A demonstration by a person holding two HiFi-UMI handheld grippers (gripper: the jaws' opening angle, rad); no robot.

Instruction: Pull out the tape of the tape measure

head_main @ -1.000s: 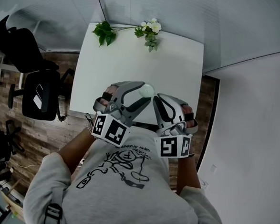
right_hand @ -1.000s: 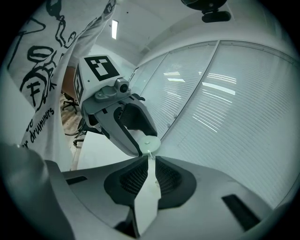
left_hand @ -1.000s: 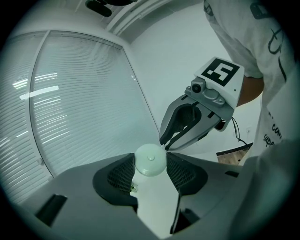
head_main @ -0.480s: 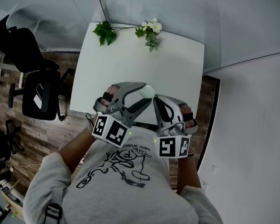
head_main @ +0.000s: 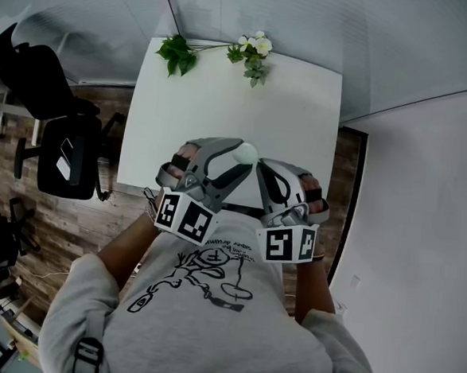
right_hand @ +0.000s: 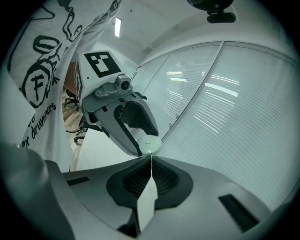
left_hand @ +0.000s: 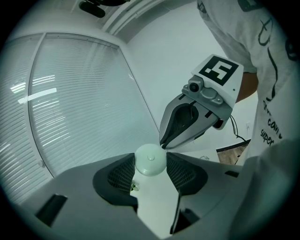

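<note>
A small round white tape measure (head_main: 245, 151) hangs in the air above the near edge of the white table (head_main: 224, 85). My left gripper (head_main: 243, 153) is shut on it, one ribbed pad against each side of the case (left_hand: 150, 160). The right gripper (head_main: 257, 164) comes in from the right, its jaws shut together. Its tips (right_hand: 151, 157) meet right at the rim of the case (right_hand: 151, 144). No drawn-out tape shows in any view, and I cannot make out whether a tab is pinched between the right tips.
A sprig of green leaves (head_main: 175, 54) and white flowers (head_main: 255, 48) lie at the table's far edge. A black office chair (head_main: 61, 146) stands on the wood floor to the left. Glass walls with blinds rise behind the table, and a white wall stands to the right.
</note>
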